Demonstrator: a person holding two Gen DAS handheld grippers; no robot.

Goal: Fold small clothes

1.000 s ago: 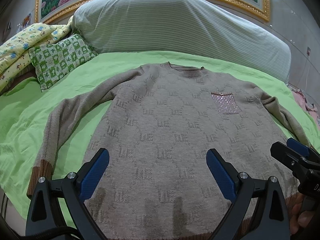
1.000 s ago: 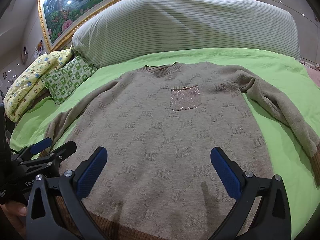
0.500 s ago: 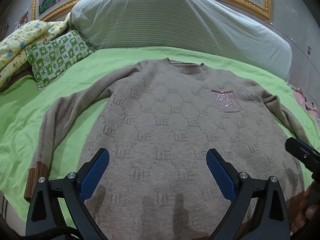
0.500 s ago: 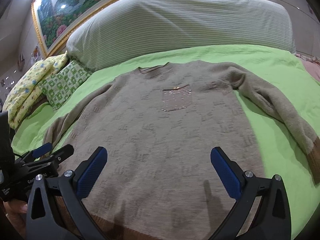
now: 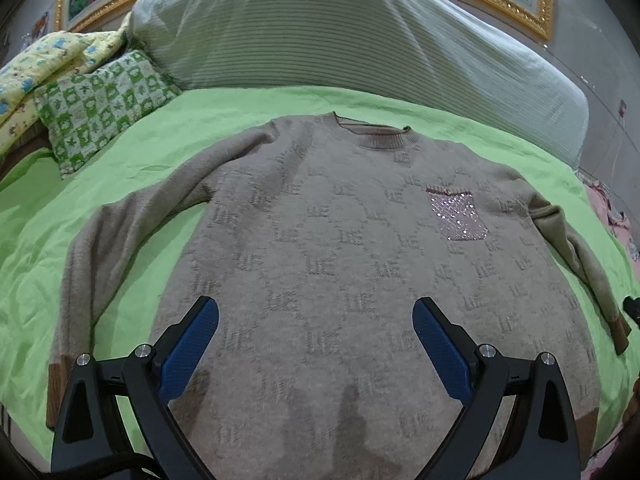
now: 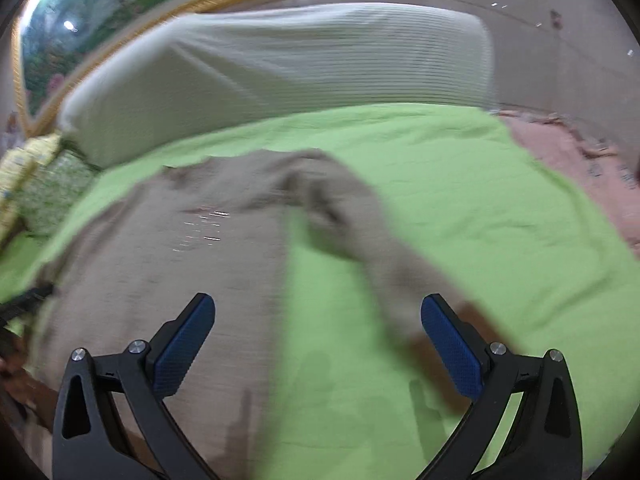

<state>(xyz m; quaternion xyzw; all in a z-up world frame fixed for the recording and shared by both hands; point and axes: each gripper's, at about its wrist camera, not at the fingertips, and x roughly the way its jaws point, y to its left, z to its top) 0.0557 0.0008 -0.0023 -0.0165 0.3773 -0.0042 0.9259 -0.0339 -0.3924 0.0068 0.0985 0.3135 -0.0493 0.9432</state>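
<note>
Nearest in the left wrist view, the left gripper [image 5: 316,344] hangs over the lower body of the beige sweater [image 5: 360,264], its blue-padded fingers [image 5: 188,350] spread wide apart with nothing between them. The right gripper [image 6: 318,344] is likewise spread wide and empty, its fingers [image 6: 450,346] framing a strip of green sheet [image 6: 344,320] with the sweater's [image 6: 160,264] right edge on the left and its right sleeve [image 6: 384,264] running down toward the right finger; this view is smeared by motion blur, so fine detail is lost. The sweater lies flat and face up on the green sheet [image 5: 60,216] of the bed, hem toward the near side and ribbed collar [image 5: 380,136] toward the far side. Its left sleeve [image 5: 104,248] curves outward and back toward the near left, ending in a brown cuff [image 5: 58,392]; the right sleeve [image 5: 576,264] runs down the right side to another brown cuff [image 5: 622,334]. A small sparkly pocket [image 5: 458,216] sits on the chest, right of centre. Beyond the collar a large striped pillow [image 5: 340,32] spans the far side of the bed. At the far left lies a green checked cushion [image 5: 100,108], with a yellow printed quilt [image 5: 36,64] beside it. Behind everything hangs a gold-framed picture [image 5: 520,4], and pink fabric [image 6: 568,152] shows at the bed's far right.
</note>
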